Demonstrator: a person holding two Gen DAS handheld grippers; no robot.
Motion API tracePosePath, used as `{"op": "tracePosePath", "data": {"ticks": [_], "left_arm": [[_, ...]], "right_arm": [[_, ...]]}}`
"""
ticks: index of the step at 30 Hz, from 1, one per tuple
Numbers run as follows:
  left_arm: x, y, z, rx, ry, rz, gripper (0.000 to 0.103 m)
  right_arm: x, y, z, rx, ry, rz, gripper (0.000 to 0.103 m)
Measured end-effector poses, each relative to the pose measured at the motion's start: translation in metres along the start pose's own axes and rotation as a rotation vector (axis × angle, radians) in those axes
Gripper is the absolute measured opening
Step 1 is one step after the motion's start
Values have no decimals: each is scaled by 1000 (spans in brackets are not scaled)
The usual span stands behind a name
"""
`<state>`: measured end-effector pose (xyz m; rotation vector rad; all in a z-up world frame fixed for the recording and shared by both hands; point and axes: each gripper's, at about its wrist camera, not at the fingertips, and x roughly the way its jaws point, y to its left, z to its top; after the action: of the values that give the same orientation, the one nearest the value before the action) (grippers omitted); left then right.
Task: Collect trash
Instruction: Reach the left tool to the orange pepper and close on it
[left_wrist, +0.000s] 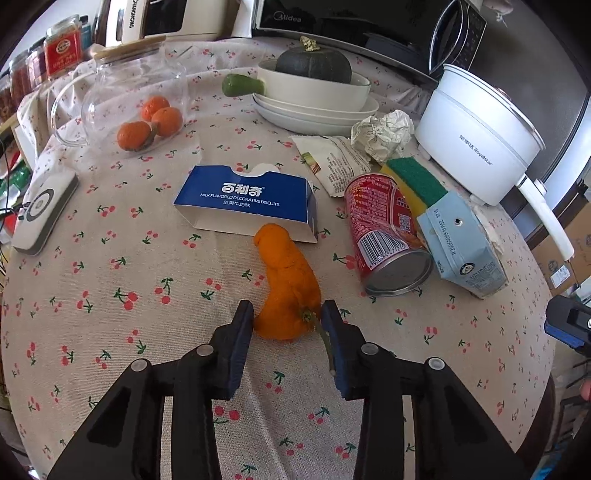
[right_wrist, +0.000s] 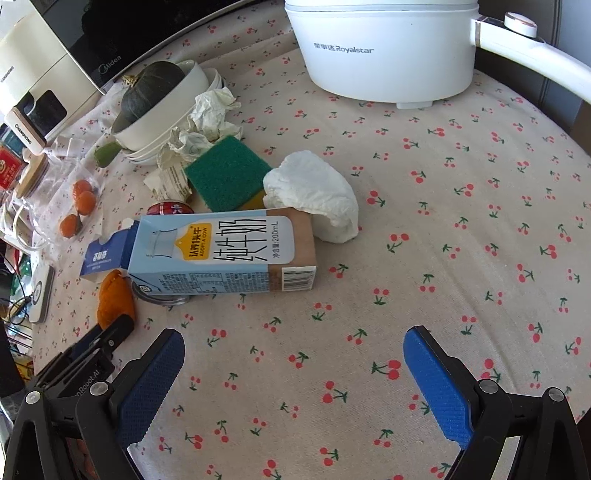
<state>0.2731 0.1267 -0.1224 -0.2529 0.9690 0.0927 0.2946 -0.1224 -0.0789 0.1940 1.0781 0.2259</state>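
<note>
Round table (right_wrist: 461, 155), cherry-print cloth (left_wrist: 110, 295)

Both views bright w/ soft, even daylight; shadows under the milk carton (right_wrist: 221, 251) and orange peel (left_wrist: 288, 284) faint. Strong fisheye bending at edges, dark vignette in corners. Focus sharp mid-frame; white pot (right_wrist: 388, 48) slightly blown out, no motion blur.

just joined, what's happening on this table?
A person with two handheld grippers is clearing trash off a cherry-print tablecloth. The left gripper is closed on an orange peel lying on the cloth. The right gripper is open and empty, short of the milk carton and crumpled tissue.
</note>
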Motion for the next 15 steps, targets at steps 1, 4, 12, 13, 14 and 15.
{"op": "tracePosePath", "data": {"ticks": [1, 4, 12, 13, 14, 15], "left_arm": [[-2, 1, -1, 3, 4, -8, 37], [-10, 6, -5, 8, 13, -23, 35], [-34, 35, -18, 20, 36, -34, 34], [-37, 38, -20, 28, 37, -31, 34], [-39, 40, -22, 39, 38, -27, 34], [-41, 43, -23, 47, 40, -23, 34]], "right_arm": [[0, -1, 0, 24, 0, 11, 99], [3, -3, 5, 107, 19, 50, 100], [39, -5, 35, 437, 101, 128, 101], [46, -2, 38, 463, 115, 124, 101], [53, 1, 41, 481, 120, 117, 101], [58, 5, 44, 490, 120, 103, 101]]}}
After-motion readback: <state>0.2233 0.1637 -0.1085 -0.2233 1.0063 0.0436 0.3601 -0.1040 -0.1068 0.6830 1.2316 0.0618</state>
